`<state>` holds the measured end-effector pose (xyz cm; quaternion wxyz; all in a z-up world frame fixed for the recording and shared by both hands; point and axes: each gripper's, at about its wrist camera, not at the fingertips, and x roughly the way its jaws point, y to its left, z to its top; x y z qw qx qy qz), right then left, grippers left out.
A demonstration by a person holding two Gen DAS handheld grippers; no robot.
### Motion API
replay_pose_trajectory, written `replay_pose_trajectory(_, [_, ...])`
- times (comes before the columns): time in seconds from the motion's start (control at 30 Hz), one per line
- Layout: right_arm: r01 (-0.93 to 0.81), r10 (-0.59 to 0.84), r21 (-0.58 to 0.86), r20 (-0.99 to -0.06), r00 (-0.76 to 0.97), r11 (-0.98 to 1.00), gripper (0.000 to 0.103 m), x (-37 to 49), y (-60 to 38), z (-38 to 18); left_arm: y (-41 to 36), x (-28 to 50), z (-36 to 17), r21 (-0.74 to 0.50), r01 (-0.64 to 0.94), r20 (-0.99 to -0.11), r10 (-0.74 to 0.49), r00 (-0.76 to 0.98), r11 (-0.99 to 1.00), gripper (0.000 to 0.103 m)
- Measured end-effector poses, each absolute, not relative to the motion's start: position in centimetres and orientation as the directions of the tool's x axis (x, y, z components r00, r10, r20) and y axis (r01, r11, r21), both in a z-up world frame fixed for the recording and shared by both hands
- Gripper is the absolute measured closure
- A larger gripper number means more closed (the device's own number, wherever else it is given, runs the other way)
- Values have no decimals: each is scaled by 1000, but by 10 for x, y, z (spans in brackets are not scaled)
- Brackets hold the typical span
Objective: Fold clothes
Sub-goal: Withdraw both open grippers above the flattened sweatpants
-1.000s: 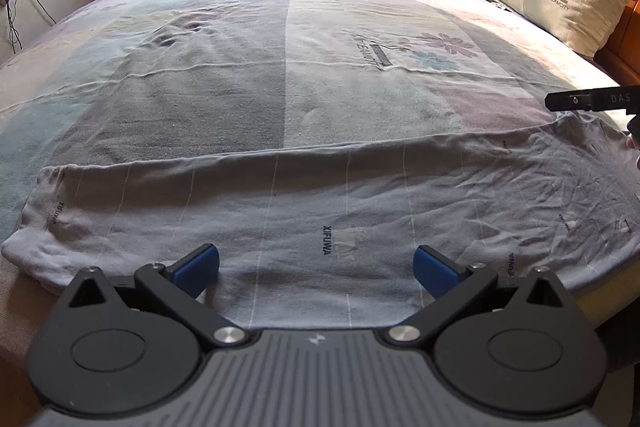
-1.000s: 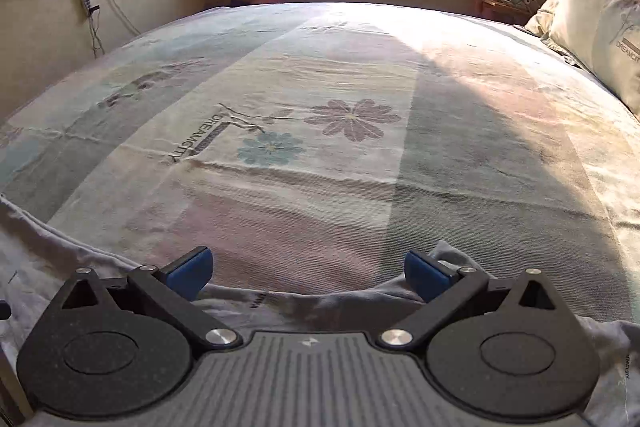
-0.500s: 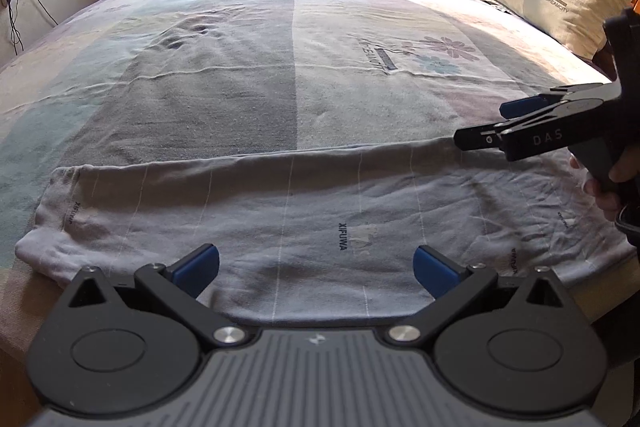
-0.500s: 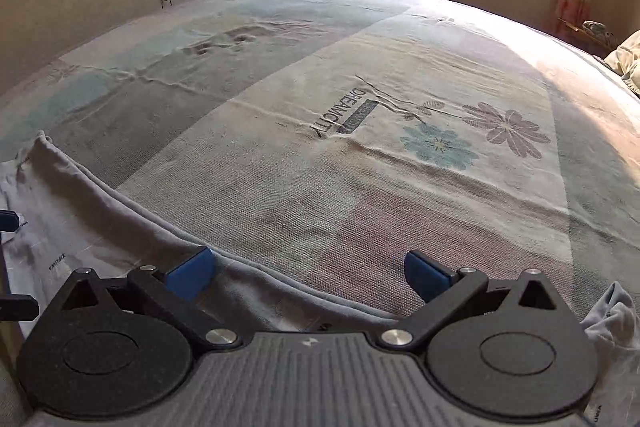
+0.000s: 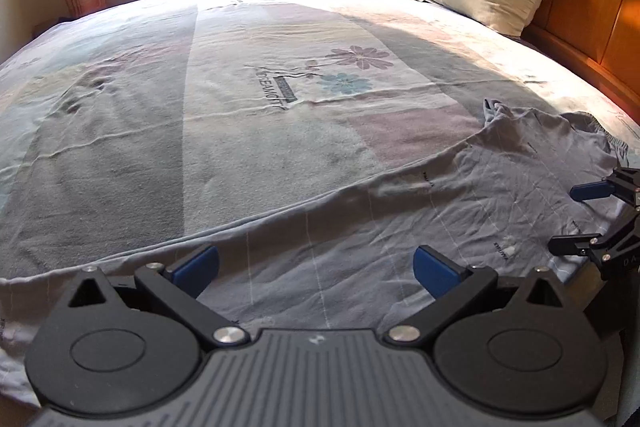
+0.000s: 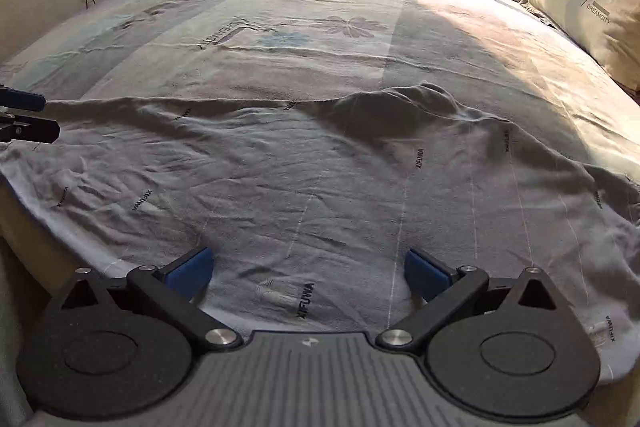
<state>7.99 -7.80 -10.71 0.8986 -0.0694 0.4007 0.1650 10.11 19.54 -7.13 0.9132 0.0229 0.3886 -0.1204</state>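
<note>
Left wrist view: the left hand-held gripper (image 5: 316,269) is spread wide and holds nothing, poised over the near edge of the garment (image 5: 460,211). The grey cloth lies flat along the near side of the bed (image 5: 200,107), its long axis running left to right, with most of it reaching away to the right toward the right hand-held gripper (image 5: 576,215), also spread.

Right wrist view: the right hand-held gripper (image 6: 306,269) gapes empty above the garment (image 6: 320,179), which lies directly ahead and beneath it. Its bunched far end looks nearer this hand.
</note>
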Motion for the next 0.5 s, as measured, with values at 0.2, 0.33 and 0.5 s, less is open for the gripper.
replay_pose_trajectory(0.2, [-322, 208, 0, -762, 613, 947, 0, 87, -71, -105, 181, 134, -97, -6, 238, -766, -157, 623, 971, 0])
replay_pose_trajectory(0.33, [-320, 211, 2, -757, 618, 947, 0, 87, -71, -106, 175, 122, -80, 10, 245, -771, -149, 619, 969, 0])
replay_pose_trajectory(0.5, [-325, 220, 2, -740, 635, 946, 0, 83, -73, -108, 166, 90, -65, 35, 263, -766, -143, 626, 964, 0])
